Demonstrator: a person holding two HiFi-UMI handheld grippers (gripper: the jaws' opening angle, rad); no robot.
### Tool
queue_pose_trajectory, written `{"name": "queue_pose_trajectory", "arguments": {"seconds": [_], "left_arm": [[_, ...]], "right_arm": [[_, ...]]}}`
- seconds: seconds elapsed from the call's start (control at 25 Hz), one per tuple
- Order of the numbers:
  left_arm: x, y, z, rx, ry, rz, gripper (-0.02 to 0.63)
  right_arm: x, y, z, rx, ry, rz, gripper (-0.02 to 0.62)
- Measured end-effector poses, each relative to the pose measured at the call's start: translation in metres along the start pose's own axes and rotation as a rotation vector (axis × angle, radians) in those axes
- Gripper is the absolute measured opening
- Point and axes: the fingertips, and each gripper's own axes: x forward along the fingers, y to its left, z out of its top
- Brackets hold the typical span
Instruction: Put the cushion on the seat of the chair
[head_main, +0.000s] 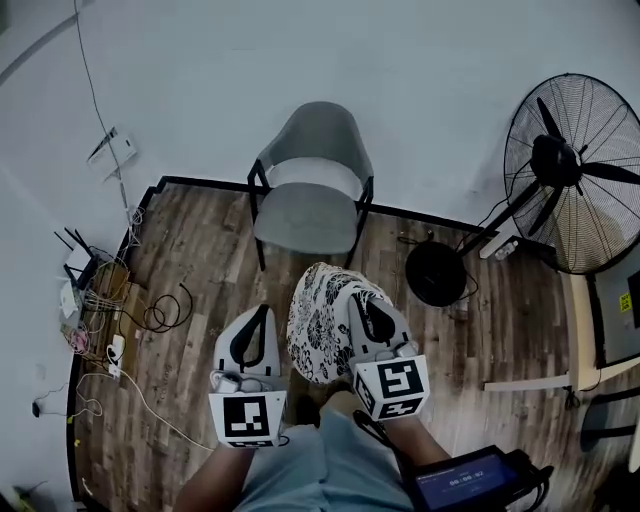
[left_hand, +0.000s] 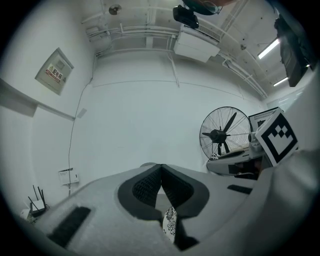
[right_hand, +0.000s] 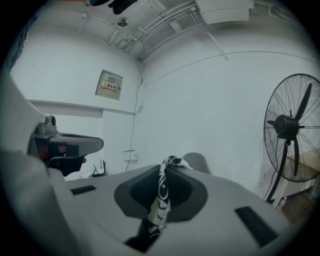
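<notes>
Cushion (head_main: 318, 330) hangs with left claw (head_main: 260, 315) and right claw (head_main: 365, 303) each clamped on its fabric, near the chair (head_main: 310, 215).

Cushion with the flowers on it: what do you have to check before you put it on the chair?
1. Right gripper holds the cushion: ok, cloth is pinched between its fingers.
2. Left gripper holds it too: ok, a bit of patterned cloth shows between its closed fingers.
3. Chair seat free: ok, nothing lies on it.
4. Cushion above the seat: not ok, it hangs over the floor in front of the chair.
5. Way to the chair clear: ok, the fan base and the cables lie off to the sides.
</notes>
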Motion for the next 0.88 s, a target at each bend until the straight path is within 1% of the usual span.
{"name": "queue_pose_trajectory", "arguments": {"seconds": [0.2, 0.4, 0.68, 0.76, 0.88], "left_arm": [[0.031, -0.001, -0.009, 0.002, 0.038, -0.025, 0.009], [0.072, 0.003, -0.021, -0.002, 0.076, -0.039, 0.009], [0.146, 0.022, -0.033, 0.042, 0.093, -0.053, 0.009], [0.168, 0.026, -0.036, 0.042, 0.113, -0.048, 0.009], [0.198, 0.029, -0.035, 0.018, 0.137, -0.04, 0.009]], "right_arm": [[0.022, -0.015, 0.0, -0.021, 0.012, -0.008, 0.014], [0.052, -0.038, -0.015, 0.004, 0.048, -0.02, 0.014], [0.116, -0.074, -0.029, 0.034, 0.094, -0.015, 0.015], [0.134, -0.086, -0.03, 0.039, 0.103, -0.009, 0.014], [0.162, -0.104, -0.028, 0.038, 0.107, 0.003, 0.014]]}}
